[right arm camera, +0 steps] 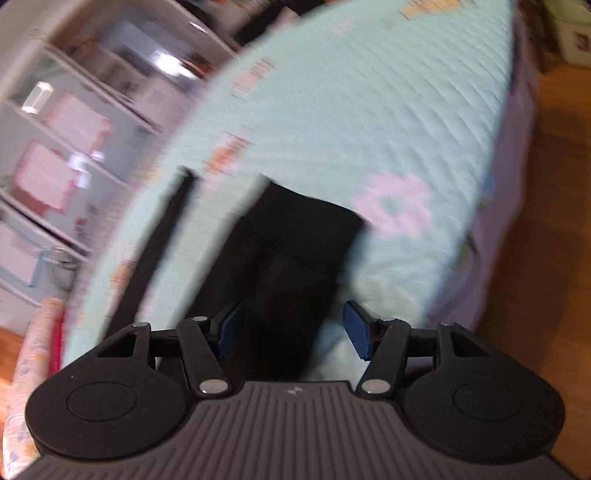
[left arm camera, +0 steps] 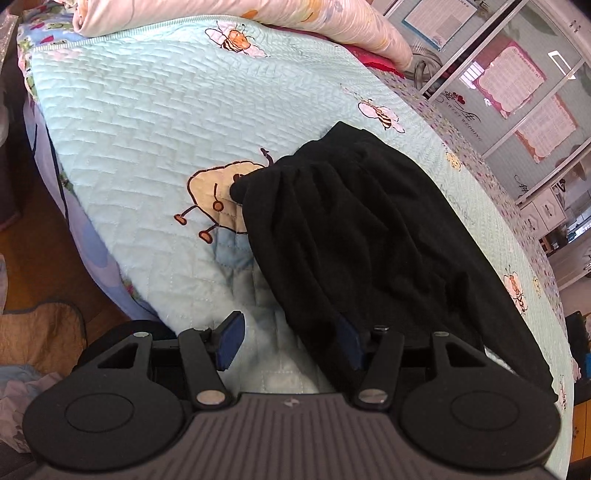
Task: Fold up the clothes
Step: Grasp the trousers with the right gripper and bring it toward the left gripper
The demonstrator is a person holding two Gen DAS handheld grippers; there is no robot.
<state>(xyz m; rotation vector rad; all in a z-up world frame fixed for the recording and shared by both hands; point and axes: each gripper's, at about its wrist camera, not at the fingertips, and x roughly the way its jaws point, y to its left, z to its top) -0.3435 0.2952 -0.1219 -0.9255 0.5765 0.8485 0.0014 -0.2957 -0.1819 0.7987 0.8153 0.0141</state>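
Observation:
A black garment [left arm camera: 351,229] lies bunched on the mint quilted bedspread [left arm camera: 147,129], running toward the lower right in the left wrist view. My left gripper [left arm camera: 291,341] hovers at its near edge, open; the right pad [left arm camera: 349,343] sits against the cloth's edge and the left pad [left arm camera: 231,341] stands over bare quilt. The right wrist view is blurred. There the black garment [right arm camera: 295,251] reaches in between the pads of my right gripper [right arm camera: 291,330], which is open, with a strip of quilt showing beside the right pad [right arm camera: 356,332]. A narrow black strip [right arm camera: 162,251] lies to the left.
A rolled pale duvet [left arm camera: 258,14] lies along the far side of the bed. Wooden floor [right arm camera: 546,221] borders the bed's edge, with a brown mat [left arm camera: 37,332] on it. Glass partitions with pink posters [left arm camera: 517,81] stand beyond the bed.

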